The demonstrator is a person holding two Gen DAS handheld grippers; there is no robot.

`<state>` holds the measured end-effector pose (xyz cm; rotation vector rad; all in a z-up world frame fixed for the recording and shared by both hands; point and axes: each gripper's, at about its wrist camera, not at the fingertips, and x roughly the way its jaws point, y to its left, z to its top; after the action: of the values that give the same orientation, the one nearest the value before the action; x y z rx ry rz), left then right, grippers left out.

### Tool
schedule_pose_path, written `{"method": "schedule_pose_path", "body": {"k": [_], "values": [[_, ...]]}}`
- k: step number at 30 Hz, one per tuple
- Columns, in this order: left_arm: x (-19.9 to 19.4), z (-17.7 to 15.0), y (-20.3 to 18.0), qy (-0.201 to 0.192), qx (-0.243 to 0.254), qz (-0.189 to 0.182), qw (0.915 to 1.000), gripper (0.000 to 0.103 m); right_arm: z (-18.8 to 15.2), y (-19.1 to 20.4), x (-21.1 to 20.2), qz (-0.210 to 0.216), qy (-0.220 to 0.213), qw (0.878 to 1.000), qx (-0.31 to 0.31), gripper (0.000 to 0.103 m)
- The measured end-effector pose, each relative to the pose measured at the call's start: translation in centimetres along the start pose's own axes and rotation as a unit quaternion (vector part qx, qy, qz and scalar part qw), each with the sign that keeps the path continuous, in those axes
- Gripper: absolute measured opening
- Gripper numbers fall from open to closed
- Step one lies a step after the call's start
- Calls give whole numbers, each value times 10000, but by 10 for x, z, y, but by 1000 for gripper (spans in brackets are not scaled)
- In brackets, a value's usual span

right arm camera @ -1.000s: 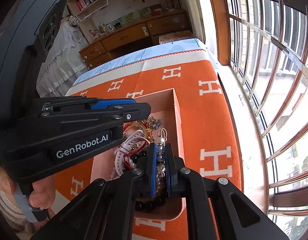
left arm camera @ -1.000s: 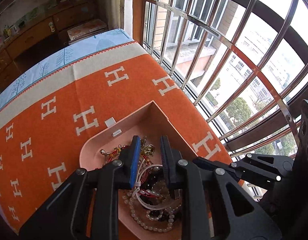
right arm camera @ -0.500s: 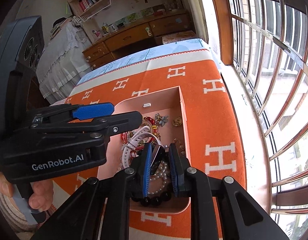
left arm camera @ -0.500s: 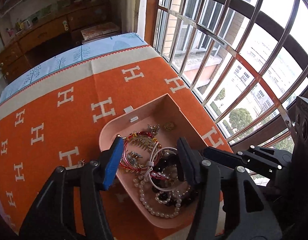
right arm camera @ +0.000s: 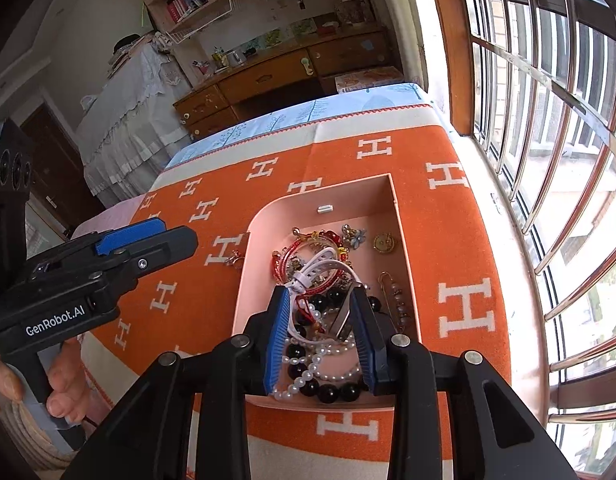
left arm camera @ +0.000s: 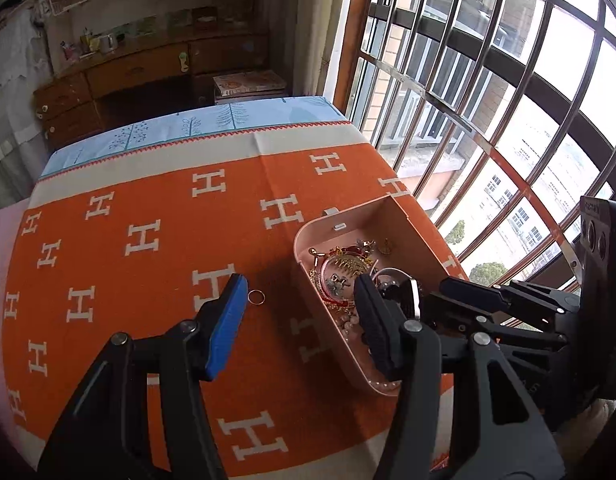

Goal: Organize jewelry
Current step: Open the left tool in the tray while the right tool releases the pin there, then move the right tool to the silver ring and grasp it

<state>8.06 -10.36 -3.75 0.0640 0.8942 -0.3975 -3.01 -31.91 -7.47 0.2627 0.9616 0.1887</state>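
The left tool (left arm camera: 297,312) is held wide above a loose ring (left arm camera: 256,297) on the desk (left arm camera: 147,184), apparently for collection, while the right tool (right arm camera: 322,322), its jaws opening and pressing on nothing, is kept over the pink box (right arm camera: 328,196) of tangled jewelry (right arm camera: 320,272).

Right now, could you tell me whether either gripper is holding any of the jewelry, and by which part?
Nothing is held. The left gripper is open over the cloth beside the pink box; the right gripper is opening above the beads, gripping none.

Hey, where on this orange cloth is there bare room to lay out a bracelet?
Free: the orange cloth left of the small gold ring, and the strip between the pink jewelry box and the window. Crowded: inside the box, especially its near end.
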Motion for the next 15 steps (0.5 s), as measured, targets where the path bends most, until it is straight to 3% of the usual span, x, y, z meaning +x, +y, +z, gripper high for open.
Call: {"method": "schedule_pose_path", "body": {"k": [15], "values": [[-46,-15,95,-305,-642,506,9962,55,26,79,14,187,48,9988,-458,32]]}}
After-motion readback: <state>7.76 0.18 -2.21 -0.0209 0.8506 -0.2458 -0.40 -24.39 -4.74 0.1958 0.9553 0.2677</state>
